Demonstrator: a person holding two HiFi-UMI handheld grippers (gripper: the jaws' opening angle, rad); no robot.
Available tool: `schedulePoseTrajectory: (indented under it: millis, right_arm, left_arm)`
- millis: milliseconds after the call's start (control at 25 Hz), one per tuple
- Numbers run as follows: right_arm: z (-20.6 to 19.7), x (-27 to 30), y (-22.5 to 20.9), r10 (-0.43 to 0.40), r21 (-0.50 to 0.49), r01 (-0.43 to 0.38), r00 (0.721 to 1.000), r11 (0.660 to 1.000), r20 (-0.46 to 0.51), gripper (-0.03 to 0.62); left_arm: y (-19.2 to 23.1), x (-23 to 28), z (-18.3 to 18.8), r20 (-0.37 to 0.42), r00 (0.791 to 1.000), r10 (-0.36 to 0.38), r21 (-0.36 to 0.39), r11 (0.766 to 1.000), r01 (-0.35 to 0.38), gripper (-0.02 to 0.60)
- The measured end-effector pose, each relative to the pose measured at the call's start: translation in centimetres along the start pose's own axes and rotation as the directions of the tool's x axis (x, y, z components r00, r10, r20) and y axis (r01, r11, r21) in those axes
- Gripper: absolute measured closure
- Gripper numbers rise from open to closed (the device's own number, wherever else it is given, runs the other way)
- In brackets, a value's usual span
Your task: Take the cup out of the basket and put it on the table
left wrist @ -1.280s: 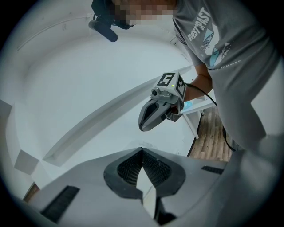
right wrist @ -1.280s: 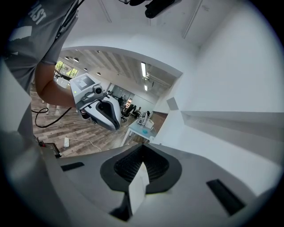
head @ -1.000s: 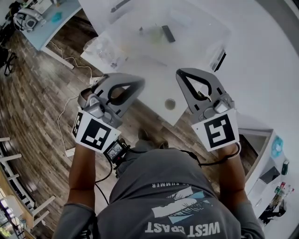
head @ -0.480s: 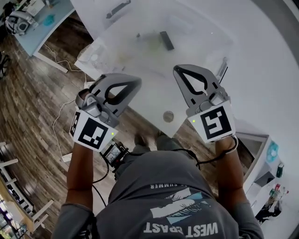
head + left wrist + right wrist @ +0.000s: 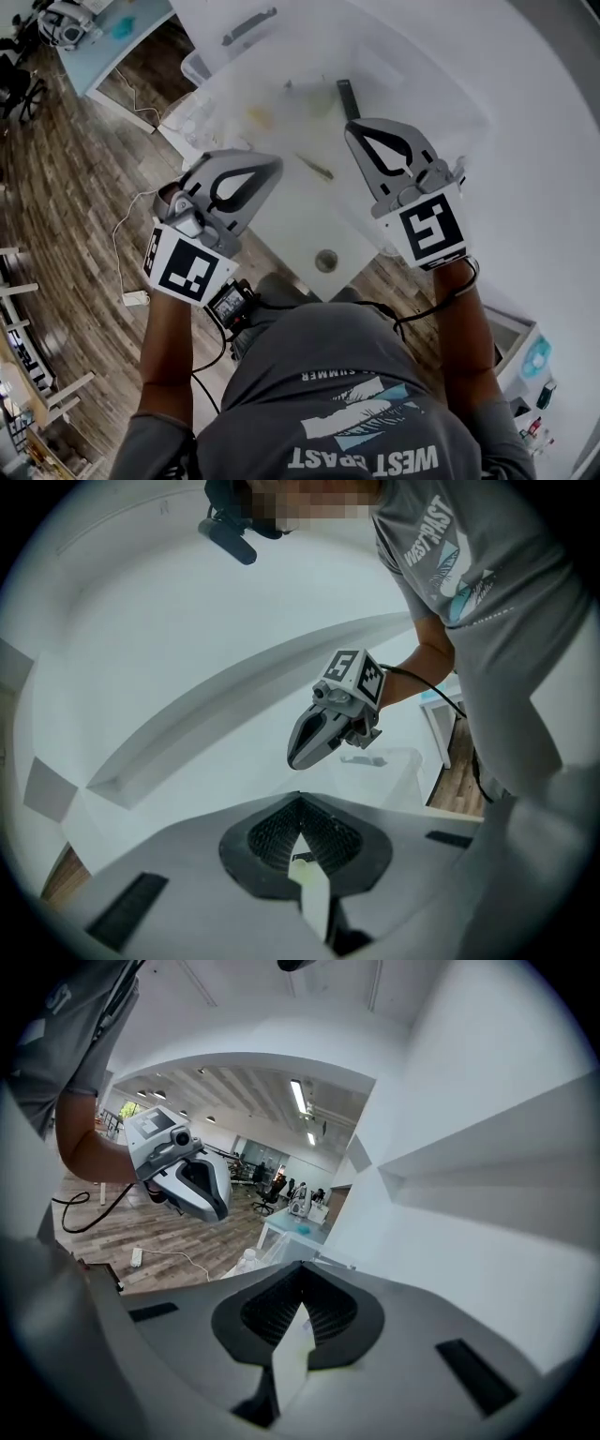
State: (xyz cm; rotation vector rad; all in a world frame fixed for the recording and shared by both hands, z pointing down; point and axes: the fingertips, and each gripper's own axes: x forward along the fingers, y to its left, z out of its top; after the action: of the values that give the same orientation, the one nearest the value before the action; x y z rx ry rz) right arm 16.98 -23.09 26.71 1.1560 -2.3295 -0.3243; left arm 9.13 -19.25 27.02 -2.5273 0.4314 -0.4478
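In the head view I hold both grippers up in front of my chest, over the near edge of a white table [image 5: 309, 225]. The left gripper [image 5: 272, 162] has its jaws closed together with nothing in them. So does the right gripper [image 5: 354, 130]. In the left gripper view the jaws [image 5: 300, 803] meet at a point, and the right gripper [image 5: 323, 735] hangs ahead of them. The right gripper view shows its jaws [image 5: 302, 1299] together and the left gripper [image 5: 187, 1183] opposite. A clear plastic bin [image 5: 427, 80] stands on the table beyond the grippers. I cannot make out a cup.
Inside the bin lie a dark flat bar [image 5: 348, 97] and a yellowish object [image 5: 262, 117]; a thin stick [image 5: 314, 167] lies nearer. A round grommet [image 5: 325, 260] sits near the table's front edge. Wood floor [image 5: 75, 206] with a white cable lies to the left.
The table and bin have shifted down and closer in the head view. Both grippers now sit over the table's near part, still shut.
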Motion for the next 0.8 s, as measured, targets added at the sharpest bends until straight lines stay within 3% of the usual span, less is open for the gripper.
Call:
schedulePoseTrajectory:
  millis: [320, 560, 800]
  right_arm:
    - [-3.4, 4.6, -2.5, 0.033, 0.038, -0.032, 0.999, 0.999, -0.039, 0.582]
    - [-7.4, 9.4, -4.8, 0.030, 0.095, -0.018, 0.990, 0.995, -0.134, 0.582]
    - [-12.1, 14.7, -5.3, 0.079, 0.127, -0.050, 0.968, 0.991, -0.239, 0.582]
  left_arm:
    - [0.9, 0.7, -1.5, -0.037, 0.999, 0.011, -0.021, 1.000, -0.012, 0.574]
    - [2.9, 1.1, -4.1, -0.019, 1.000, -0.002, -0.058, 0.998, 0.001, 0.574]
    - [3.8, 1.1, -6.7, -0.009, 1.000, -0.009, -0.100, 0.995, 0.008, 0.574]
